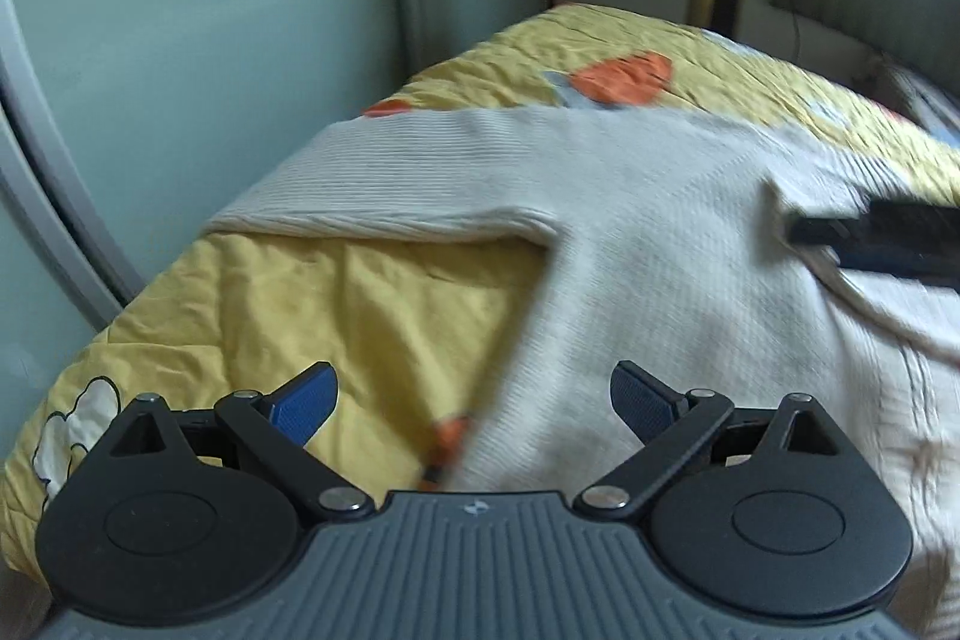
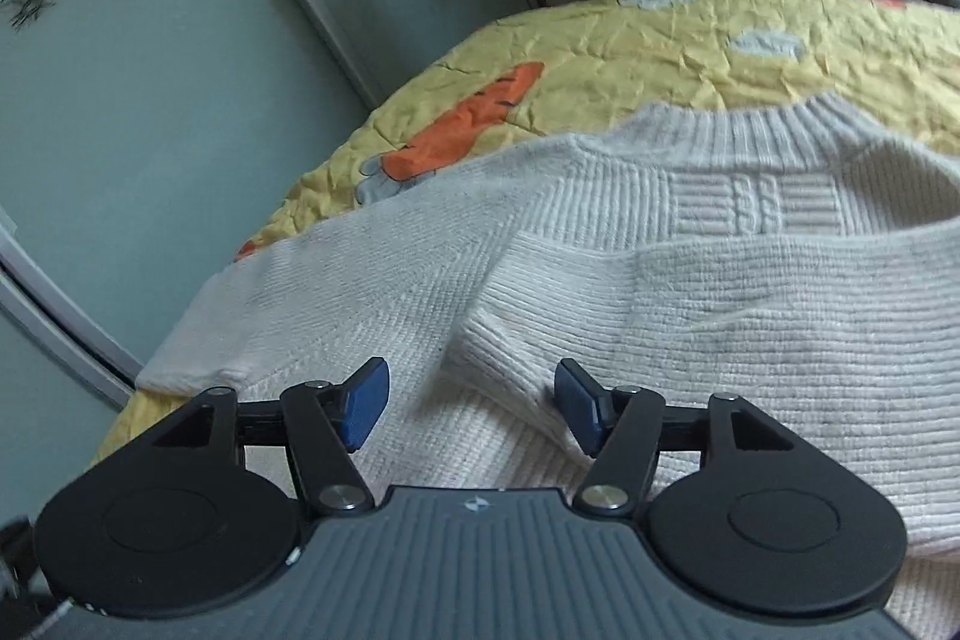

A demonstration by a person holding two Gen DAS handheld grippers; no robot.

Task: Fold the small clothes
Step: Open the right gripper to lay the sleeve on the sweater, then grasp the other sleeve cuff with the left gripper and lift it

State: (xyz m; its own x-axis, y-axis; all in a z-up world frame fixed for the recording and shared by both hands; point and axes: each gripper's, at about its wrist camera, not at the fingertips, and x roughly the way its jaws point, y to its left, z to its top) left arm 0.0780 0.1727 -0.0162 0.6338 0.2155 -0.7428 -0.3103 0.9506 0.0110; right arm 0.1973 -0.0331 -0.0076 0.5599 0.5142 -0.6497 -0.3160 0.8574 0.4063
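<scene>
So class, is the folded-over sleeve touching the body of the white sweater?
Touching. The right wrist view shows the sleeve lying flat across the white sweater, its cuff resting on the knit with no gap beneath it.

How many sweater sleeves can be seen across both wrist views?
2. One sleeve lies stretched out left across the yellow quilt; the other sleeve is folded across the sweater's body, its cuff before the right gripper.

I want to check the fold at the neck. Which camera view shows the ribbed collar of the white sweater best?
The right wrist view: the ribbed collar of the white sweater lies sharp near the top, against the yellow quilt. The left wrist view shows only a spread sleeve and blurred body, no clear collar.
</scene>
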